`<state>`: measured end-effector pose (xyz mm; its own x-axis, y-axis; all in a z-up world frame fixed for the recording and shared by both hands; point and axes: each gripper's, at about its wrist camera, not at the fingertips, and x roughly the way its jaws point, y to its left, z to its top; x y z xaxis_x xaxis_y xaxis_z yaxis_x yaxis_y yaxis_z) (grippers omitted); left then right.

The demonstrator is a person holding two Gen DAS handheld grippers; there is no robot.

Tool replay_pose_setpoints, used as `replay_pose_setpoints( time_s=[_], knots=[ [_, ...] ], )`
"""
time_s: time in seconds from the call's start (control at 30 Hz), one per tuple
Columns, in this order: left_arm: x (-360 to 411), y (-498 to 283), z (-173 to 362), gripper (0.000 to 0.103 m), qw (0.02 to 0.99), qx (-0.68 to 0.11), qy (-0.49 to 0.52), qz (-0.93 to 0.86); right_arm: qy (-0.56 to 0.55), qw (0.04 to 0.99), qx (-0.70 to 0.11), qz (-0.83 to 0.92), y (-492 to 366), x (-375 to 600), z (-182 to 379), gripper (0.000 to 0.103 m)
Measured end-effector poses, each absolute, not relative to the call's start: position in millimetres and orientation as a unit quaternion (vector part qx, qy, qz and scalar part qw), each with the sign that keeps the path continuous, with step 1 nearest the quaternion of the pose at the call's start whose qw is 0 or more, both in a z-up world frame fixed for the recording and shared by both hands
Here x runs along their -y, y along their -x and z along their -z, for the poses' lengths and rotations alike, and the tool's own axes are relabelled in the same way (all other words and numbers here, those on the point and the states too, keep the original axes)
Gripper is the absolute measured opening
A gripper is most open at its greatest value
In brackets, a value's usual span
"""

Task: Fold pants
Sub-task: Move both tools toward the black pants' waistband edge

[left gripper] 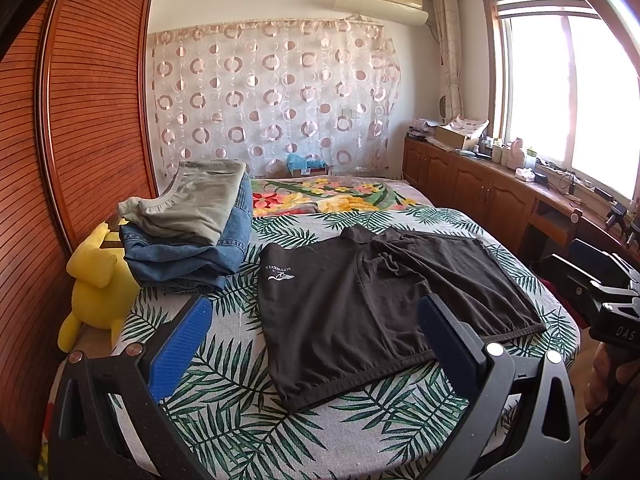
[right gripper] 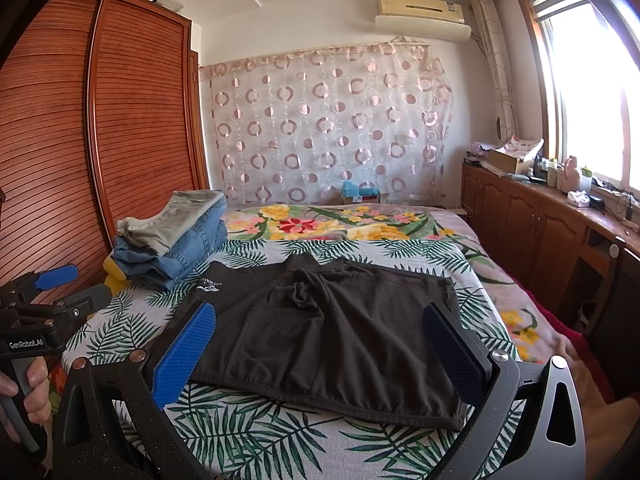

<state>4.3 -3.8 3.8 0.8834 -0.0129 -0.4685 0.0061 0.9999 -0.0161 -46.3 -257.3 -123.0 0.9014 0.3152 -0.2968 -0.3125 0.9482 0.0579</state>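
A pair of black shorts (left gripper: 372,308) lay spread flat on the leaf-print bedsheet (left gripper: 224,400), waistband toward the far end of the bed and both leg hems nearest the cameras, with a small white logo (left gripper: 279,274) on one leg. The left gripper (left gripper: 312,344) hovered above the near hem with its blue-padded fingers (left gripper: 182,348) spread wide, holding nothing. The right gripper (right gripper: 320,352) hung likewise over the shorts, its fingers (right gripper: 184,352) wide apart and empty. To the left of the shorts, near the wardrobe (left gripper: 92,100), sat a stack of folded clothes: a grey-green garment (left gripper: 192,204) on top of blue jeans (left gripper: 188,256). A yellow plush toy (left gripper: 96,292) sat at the bed's left edge, just beside the stack.
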Motion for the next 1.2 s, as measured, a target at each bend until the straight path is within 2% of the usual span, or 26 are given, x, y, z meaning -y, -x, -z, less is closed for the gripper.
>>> replay_pose_setpoints(
  time_s=[1.2],
  knots=[
    [-44.1,-35.3,82.6,0.103,0.936,-0.351,0.039,-0.01,0.019,0.962,-0.249,-0.111,14.8,286.9,152.4,0.103]
  ],
)
